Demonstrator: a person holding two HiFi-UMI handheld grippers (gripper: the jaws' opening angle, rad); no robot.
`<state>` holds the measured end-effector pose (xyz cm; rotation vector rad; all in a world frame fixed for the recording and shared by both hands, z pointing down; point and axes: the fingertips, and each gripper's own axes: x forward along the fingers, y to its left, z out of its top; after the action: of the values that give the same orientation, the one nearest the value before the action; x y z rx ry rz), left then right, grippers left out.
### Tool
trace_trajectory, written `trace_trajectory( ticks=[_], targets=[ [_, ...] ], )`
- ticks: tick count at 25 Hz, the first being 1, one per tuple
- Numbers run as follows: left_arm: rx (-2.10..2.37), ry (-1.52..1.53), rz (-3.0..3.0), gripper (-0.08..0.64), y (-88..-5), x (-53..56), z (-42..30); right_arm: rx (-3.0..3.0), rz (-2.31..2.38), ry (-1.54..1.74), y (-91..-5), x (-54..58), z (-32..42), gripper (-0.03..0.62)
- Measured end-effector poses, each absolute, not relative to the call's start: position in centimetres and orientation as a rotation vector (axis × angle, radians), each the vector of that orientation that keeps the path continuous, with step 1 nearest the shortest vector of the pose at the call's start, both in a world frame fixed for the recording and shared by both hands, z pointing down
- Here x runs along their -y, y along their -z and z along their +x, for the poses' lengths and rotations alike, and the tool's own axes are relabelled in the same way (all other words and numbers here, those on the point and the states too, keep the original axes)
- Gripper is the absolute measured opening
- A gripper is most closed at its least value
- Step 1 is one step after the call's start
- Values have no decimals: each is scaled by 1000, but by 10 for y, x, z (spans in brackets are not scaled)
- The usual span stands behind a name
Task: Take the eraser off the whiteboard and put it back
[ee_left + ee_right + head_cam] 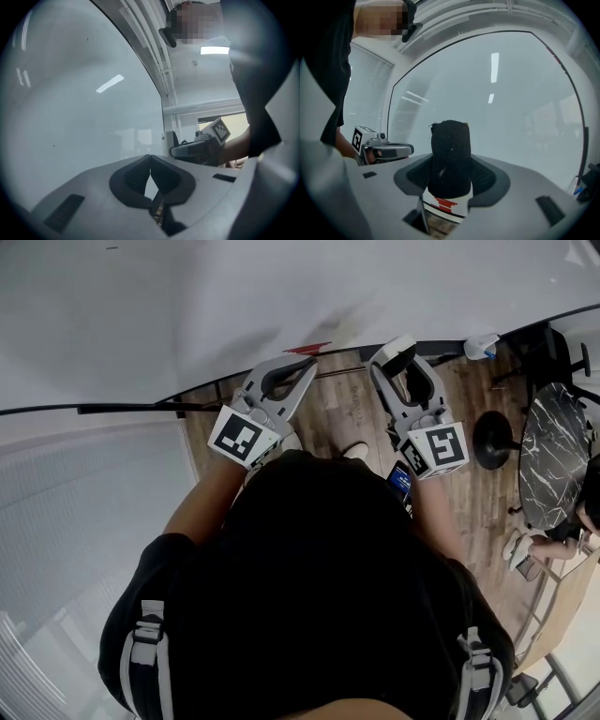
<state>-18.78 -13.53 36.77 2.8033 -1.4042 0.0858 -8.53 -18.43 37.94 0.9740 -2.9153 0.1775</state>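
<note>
- The eraser (450, 154) sits between the 2 jaws of the right gripper (403, 360), which are clamped on its 2 long sides.
- It is a narrow block. Coarse black felt covers most of what shows, with specks of white lint on it. The near end is a smooth white casing printed with red and black stripes.
- Its long axis runs along the jaws. The felt end points away from the person, towards the whiteboard (187, 315), and the white end lies back in the throat of the jaws.
- No view shows whether the far end touches the board.
- The whiteboard is smooth, glossy and pale, with ceiling lights reflected in it. A thin black ledge (131, 409) runs along its bottom edge.
- On that ledge, a small red piece (309, 348) lies between the 2 grippers. A white and blue object (481, 345) lies further towards the right end.
- The left gripper (150, 161) has its jaws together, tips touching, with nothing between them. It points at the board beside the right one, and the 2 are apart.
- Both grippers have matte grey shells with dark textured pads. Each carries a cube with black and white square markers.
- Below them is a floor (347, 413) of brown wooden planks.
</note>
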Motion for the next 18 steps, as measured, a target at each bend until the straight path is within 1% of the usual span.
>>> trace_trajectory(
  ticks=[12, 18],
  targets=[
    [1423, -67, 2779, 5, -368, 140, -187, 2921, 974, -132, -378, 183, -87, 224],
    [1427, -62, 2776, 5, -367, 137, -188, 2944, 979, -182, -377, 184, -87, 224]
  ],
)
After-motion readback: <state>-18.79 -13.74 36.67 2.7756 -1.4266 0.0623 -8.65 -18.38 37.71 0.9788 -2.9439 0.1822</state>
